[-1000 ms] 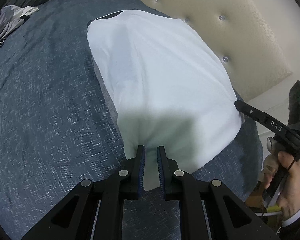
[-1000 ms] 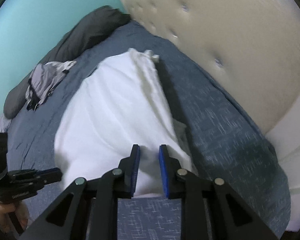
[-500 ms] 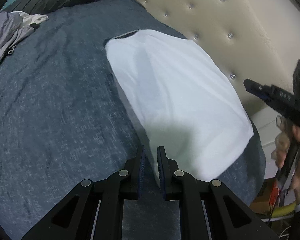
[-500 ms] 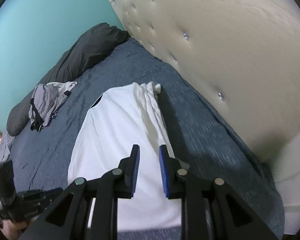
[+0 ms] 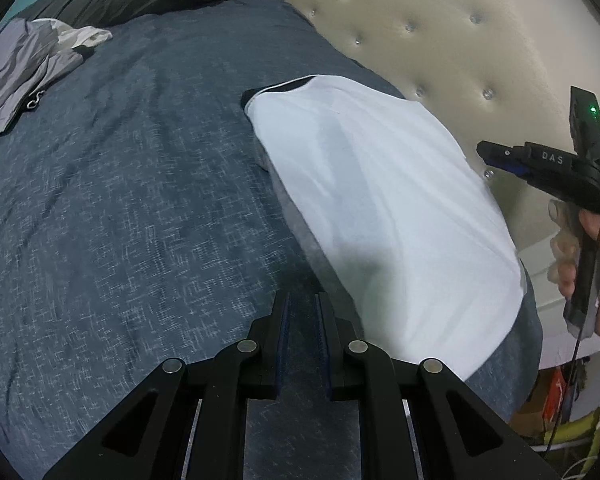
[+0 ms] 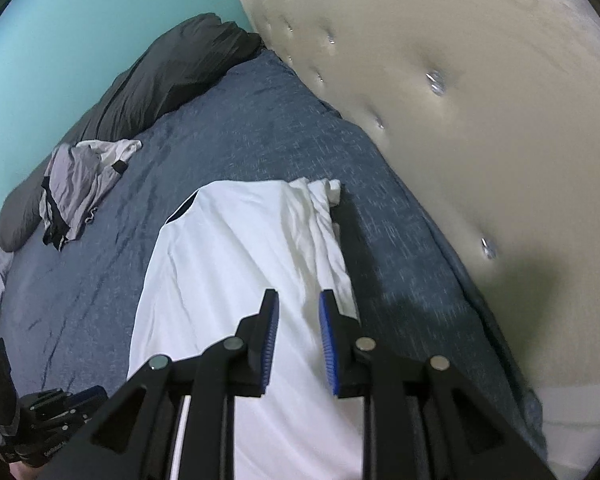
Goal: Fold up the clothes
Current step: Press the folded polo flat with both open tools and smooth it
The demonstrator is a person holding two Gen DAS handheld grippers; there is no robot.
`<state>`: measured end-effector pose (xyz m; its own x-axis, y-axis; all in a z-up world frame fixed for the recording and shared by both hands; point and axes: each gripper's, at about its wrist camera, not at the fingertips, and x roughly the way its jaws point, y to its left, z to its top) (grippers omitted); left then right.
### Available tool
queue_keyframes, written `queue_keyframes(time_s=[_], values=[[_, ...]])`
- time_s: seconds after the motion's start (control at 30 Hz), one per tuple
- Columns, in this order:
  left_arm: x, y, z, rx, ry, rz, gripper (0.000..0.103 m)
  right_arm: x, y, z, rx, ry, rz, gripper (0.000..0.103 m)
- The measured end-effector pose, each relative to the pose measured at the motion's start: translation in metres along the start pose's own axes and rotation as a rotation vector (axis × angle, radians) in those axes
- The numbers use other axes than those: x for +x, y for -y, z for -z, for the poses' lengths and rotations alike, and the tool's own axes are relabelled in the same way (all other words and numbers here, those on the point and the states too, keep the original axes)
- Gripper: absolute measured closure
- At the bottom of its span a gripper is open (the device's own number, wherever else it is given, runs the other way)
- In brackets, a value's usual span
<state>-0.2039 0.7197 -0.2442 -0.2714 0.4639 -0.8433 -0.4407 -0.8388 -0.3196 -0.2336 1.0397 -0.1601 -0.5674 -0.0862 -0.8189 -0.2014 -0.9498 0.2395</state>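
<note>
A white shirt (image 5: 380, 208) (image 6: 240, 280) with a dark collar lies folded lengthwise on the blue-grey bed cover (image 5: 120, 200), near the headboard. Its bunched sleeve runs along the right edge in the right wrist view. My left gripper (image 5: 302, 300) hovers over bare bed cover just left of the shirt's near corner, its jaws a narrow gap apart with nothing between them. My right gripper (image 6: 298, 300) hangs above the shirt's near half, slightly open and empty. Each gripper also shows in the other view: the right gripper (image 5: 540, 168) in a person's hand, the left gripper (image 6: 52, 404) low down.
A crumpled grey garment (image 5: 24, 68) (image 6: 80, 184) lies far left on the bed. Dark pillows (image 6: 160, 80) line the far edge by a teal wall. The tufted cream headboard (image 5: 440, 20) (image 6: 480, 120) runs along the right side. Clutter sits on the floor past the bed's near right corner.
Both grippers let go of the shirt's near hem and drew back and up. The left slid off the shirt over bare cover; the shirt now lies flat.
</note>
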Motion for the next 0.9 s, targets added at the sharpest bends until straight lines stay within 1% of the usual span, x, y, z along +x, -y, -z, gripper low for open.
queue_keyframes(time_s=[0.23,0.3,0.33,0.37,0.4,0.47,0.6,0.83,0.9], values=[[0.000,-0.013,-0.005,0.003,0.009,0.005,0.090,0.028,-0.007,-0.017,-0.028,-0.036,0.017,0.083],[0.000,-0.015,-0.005,0.006,0.012,0.007,0.090,0.039,-0.006,-0.020,-0.027,-0.064,0.018,0.083],[0.000,-0.016,-0.005,0.005,0.013,0.011,0.090,0.041,-0.005,-0.020,-0.030,-0.069,0.013,0.084],[0.000,-0.018,-0.006,0.002,0.014,0.015,0.090,0.044,-0.005,-0.019,-0.034,-0.074,0.007,0.093],[0.000,-0.018,-0.006,0.000,0.016,0.017,0.090,0.045,-0.005,-0.019,-0.036,-0.073,0.007,0.097],[0.001,-0.019,-0.005,-0.001,0.016,0.018,0.090,0.045,0.000,-0.021,-0.018,-0.058,0.012,0.099],[0.001,-0.022,-0.003,-0.001,0.011,0.020,0.090,0.045,0.011,-0.025,0.036,-0.030,0.002,0.100],[0.004,-0.030,0.000,-0.011,0.004,0.010,0.090,0.049,0.017,-0.024,0.074,-0.041,0.025,0.100],[0.004,-0.031,0.001,-0.014,0.003,0.012,0.090,0.050,0.018,-0.023,0.090,-0.058,-0.011,0.099]])
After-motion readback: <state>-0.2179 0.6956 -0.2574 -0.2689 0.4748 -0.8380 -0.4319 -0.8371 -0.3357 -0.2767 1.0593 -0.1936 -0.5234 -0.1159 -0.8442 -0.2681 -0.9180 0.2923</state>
